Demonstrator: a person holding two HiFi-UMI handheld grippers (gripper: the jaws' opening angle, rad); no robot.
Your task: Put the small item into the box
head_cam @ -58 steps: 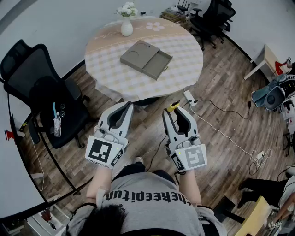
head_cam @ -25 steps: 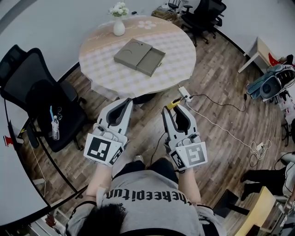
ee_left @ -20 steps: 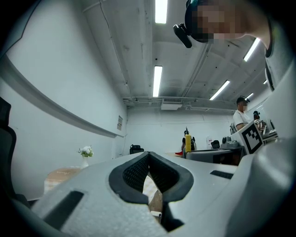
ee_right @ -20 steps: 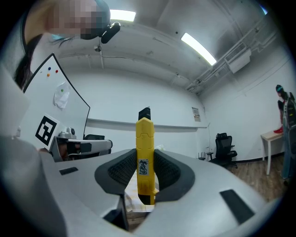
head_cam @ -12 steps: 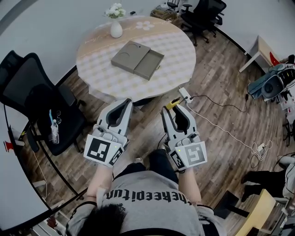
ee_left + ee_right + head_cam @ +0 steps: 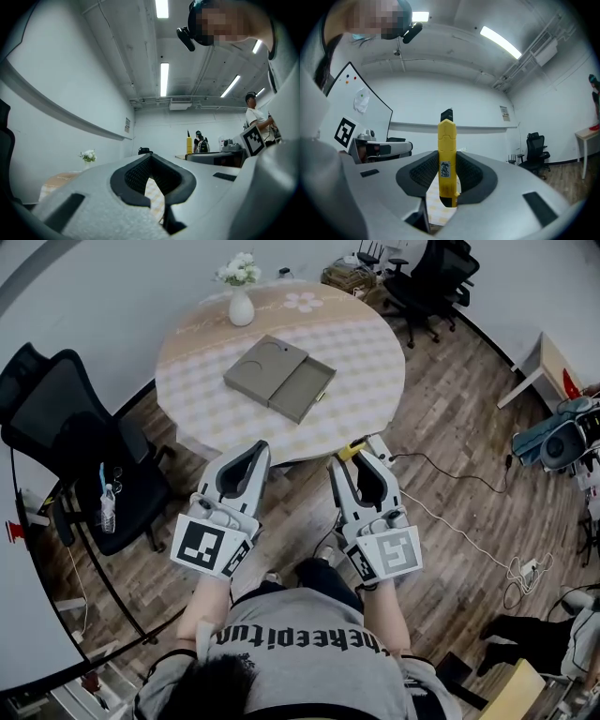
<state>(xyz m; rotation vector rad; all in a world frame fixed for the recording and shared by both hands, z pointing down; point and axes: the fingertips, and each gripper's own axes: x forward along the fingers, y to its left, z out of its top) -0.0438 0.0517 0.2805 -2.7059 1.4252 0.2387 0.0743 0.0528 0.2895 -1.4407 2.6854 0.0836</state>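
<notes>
A flat grey-brown box (image 6: 278, 378) lies on the round checked table (image 6: 366, 352), with its drawer part pulled out to the right. My right gripper (image 6: 356, 457) is just short of the table's near edge and is shut on a small yellow item (image 6: 352, 452). In the right gripper view the yellow item (image 6: 446, 159) stands upright between the pads of my right gripper (image 6: 447, 199). To the left, my left gripper (image 6: 255, 451) is level with it, jaws together and nothing in them. The left gripper view shows the left gripper (image 6: 157, 206) with its tips meeting.
A white vase of flowers (image 6: 240, 296) stands at the table's far side. A black office chair (image 6: 84, 446) with a water bottle (image 6: 106, 507) is at the left. White cables (image 6: 469, 521) run over the wooden floor at the right. More black chairs (image 6: 431, 277) stand behind the table.
Both grippers have been carried forward together. The table and box now lie closer to them in the head view. The yellow item stays in the right gripper.
</notes>
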